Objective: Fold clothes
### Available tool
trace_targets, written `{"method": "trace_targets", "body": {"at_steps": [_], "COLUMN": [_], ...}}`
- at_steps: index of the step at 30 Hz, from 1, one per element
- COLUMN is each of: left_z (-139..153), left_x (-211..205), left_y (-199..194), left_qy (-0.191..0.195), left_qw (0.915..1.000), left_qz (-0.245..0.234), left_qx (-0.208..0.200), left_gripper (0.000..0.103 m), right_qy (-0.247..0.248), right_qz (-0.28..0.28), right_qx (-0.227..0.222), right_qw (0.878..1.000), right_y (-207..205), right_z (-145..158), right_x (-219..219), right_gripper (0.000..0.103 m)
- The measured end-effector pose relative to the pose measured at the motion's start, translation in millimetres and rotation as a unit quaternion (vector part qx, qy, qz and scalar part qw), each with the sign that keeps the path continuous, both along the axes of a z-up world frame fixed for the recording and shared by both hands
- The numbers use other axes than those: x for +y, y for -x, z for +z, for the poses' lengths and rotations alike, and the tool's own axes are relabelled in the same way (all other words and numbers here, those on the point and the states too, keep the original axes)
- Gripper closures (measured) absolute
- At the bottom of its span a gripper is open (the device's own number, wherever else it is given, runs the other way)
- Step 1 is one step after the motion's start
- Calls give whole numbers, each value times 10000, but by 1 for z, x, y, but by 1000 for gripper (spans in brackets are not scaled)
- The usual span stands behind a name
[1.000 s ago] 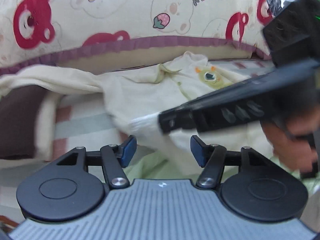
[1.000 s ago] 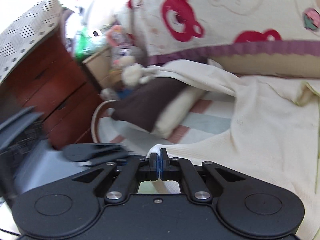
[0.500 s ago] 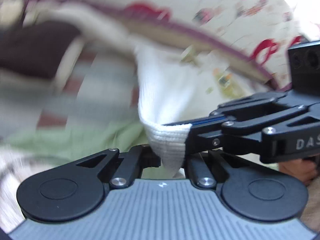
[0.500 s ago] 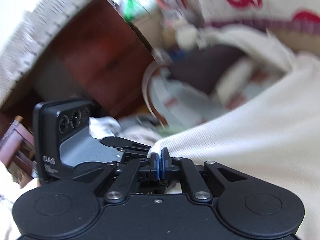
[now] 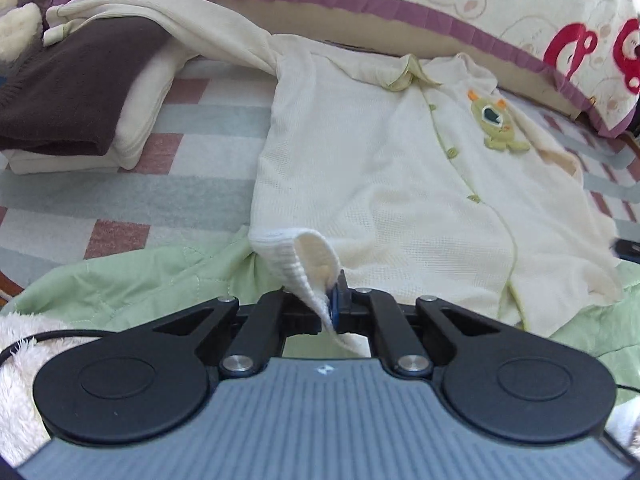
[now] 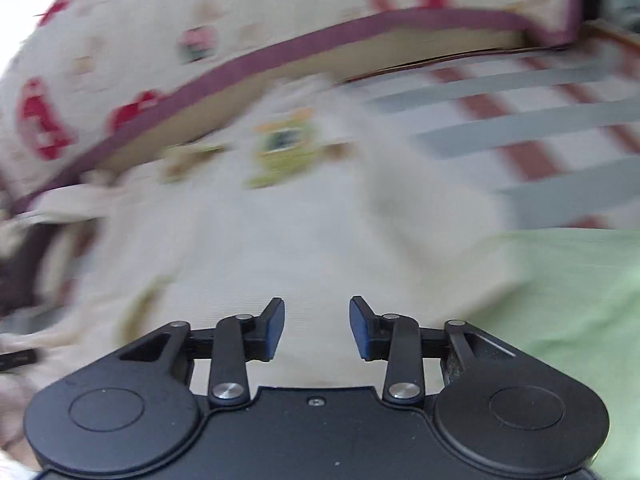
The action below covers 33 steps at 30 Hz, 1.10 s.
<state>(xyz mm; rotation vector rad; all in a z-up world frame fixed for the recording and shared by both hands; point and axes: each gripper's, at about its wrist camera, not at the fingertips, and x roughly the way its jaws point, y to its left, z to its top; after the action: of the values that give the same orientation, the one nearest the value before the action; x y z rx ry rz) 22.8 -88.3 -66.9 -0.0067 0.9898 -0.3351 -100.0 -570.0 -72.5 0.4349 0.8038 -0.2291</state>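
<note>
On the bed, I'm pinching the ribbed cuff (image 5: 298, 266) of the cream baby shirt (image 5: 384, 184) in my left hand-held gripper (image 5: 335, 307), jaws clamping tight on it. The shirt is lying spread over the striped sheet (image 5: 120, 200) and green blanket (image 5: 140, 280), monster patch (image 5: 496, 122) facing up. My right hand-held gripper (image 6: 317, 330) is hanging wide apart over the shirt, gripping nothing; that view is blurring.

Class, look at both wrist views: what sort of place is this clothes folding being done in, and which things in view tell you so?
Most likely a bedroom, on a bed. The cream baby garment with a green monster patch lies on a striped pink and grey sheet, beside a bear-print quilt with purple trim and a grey plush toy.
</note>
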Motion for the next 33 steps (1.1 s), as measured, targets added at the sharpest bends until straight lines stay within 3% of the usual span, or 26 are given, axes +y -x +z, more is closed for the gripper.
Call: {"method": "trace_targets", "body": {"at_steps": [1, 4, 7, 11, 12, 14, 20, 23, 25, 30, 31, 33], "left_z": [-1, -3, -6, -12, -5, 9, 50, 60, 63, 68, 69, 71], "left_x": [-2, -7, -10, -15, -14, -12, -6, -4, -3, -1, -1, 0], "left_y": [-1, -4, -8, -9, -5, 3, 29, 33, 32, 30, 30, 29], "left_qy": [-80, -319, -453, -569, -582, -609, -688, -635, -562, -378, -341, -267], "left_qw": [10000, 9994, 9986, 9977, 9978, 9978, 9950, 9947, 9953, 9966, 9969, 9972], "left_qz": [21, 86, 182, 295, 278, 243, 140, 96, 71, 7, -6, -31], "left_qx": [23, 91, 185, 242, 136, -74, -705, -806, -784, -727, -715, -692], "left_gripper": [99, 96, 92, 90, 92, 99, 100, 100, 100, 98, 98, 82], "right_qy": [14, -540, -1207, -2027, -2026, -1966, -1234, -1064, -867, -625, -584, -718], "right_qz": [-218, -389, -307, -440, -414, -302, 584, 767, 979, 1311, 1307, 1202], "right_qx": [-35, 27, -89, -216, -260, -399, -1234, -1254, -996, 340, 478, 425], "right_qw": [9998, 9978, 9922, 9780, 9780, 9792, 9829, 9834, 9864, 9888, 9885, 9892], "right_y": [10, 27, 33, 29, 27, 26, 50, 59, 61, 59, 57, 56], "right_z": [-2, -19, -39, -71, -74, -71, 29, 65, 72, 9, -4, -12], "right_x": [-13, -36, -29, -18, -15, -9, 1, 7, 19, 38, 38, 31], "right_gripper": [57, 55, 54, 43, 45, 94, 96, 96, 96, 93, 89, 88]}}
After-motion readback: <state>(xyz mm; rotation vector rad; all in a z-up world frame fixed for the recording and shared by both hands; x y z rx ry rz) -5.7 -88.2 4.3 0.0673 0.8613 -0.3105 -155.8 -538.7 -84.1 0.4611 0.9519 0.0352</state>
